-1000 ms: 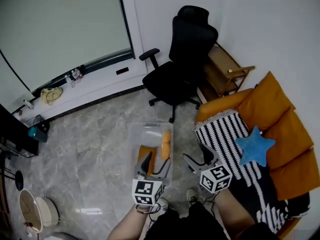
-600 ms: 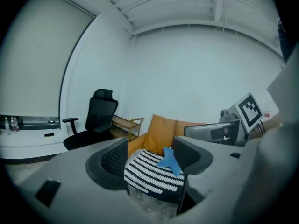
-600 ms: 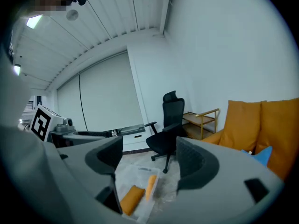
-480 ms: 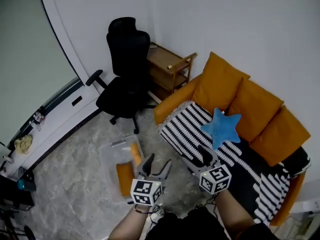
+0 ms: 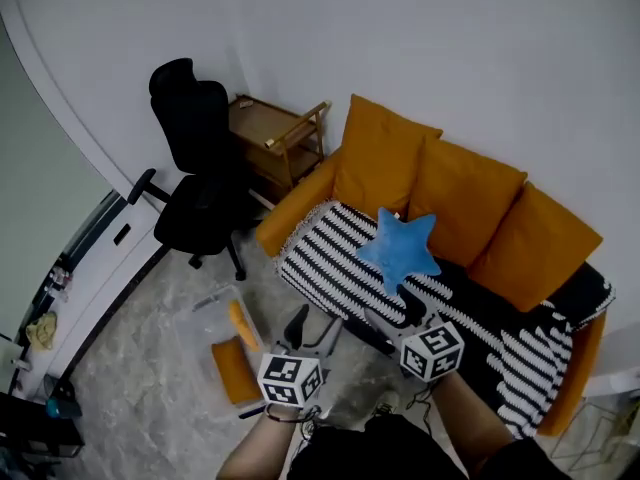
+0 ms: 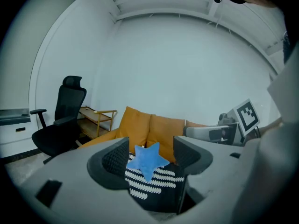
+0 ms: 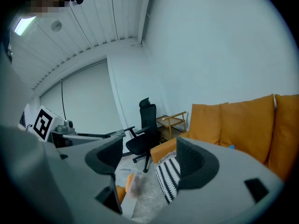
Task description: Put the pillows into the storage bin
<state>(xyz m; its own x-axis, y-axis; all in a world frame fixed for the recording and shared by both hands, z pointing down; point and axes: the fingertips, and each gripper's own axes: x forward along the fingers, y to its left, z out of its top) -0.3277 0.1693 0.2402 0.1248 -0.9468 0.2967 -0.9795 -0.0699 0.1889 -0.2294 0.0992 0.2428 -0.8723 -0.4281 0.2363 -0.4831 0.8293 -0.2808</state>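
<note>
We hold the left gripper (image 6: pixel 150 158) low in front of us with its dark padded jaws spread well apart and nothing clasped between them. Through the gap we only look across at the blue star-shaped plush pillow (image 5: pixel 400 248), which is well apart from the pads. The right gripper (image 7: pixel 149 161) is released in the same way, its jaws standing wide and empty. Between them we see only the grey marbled floor (image 5: pixel 150 368) and the clear plastic storage bin (image 5: pixel 200 318) in the distance. In the head view both grippers hover side by side above the floor, just in front of the orange sofa (image 5: pixel 290 208), touching nothing. The star pillow lies on the black-and-white striped blanket (image 5: pixel 330 258) that covers the sofa seat, in front of three large orange cushions (image 5: pixel 460 208) leaning against the sofa back. The storage bin sits on the floor to the left of the left gripper, near the sofa's end. It already holds two orange pillows (image 5: pixel 236 370), one lying flat and one narrower piece beside it. Beyond the bin stands a black office chair (image 5: pixel 195 168), and a wooden side shelf (image 5: pixel 275 138) sits between the chair and the sofa.
</note>
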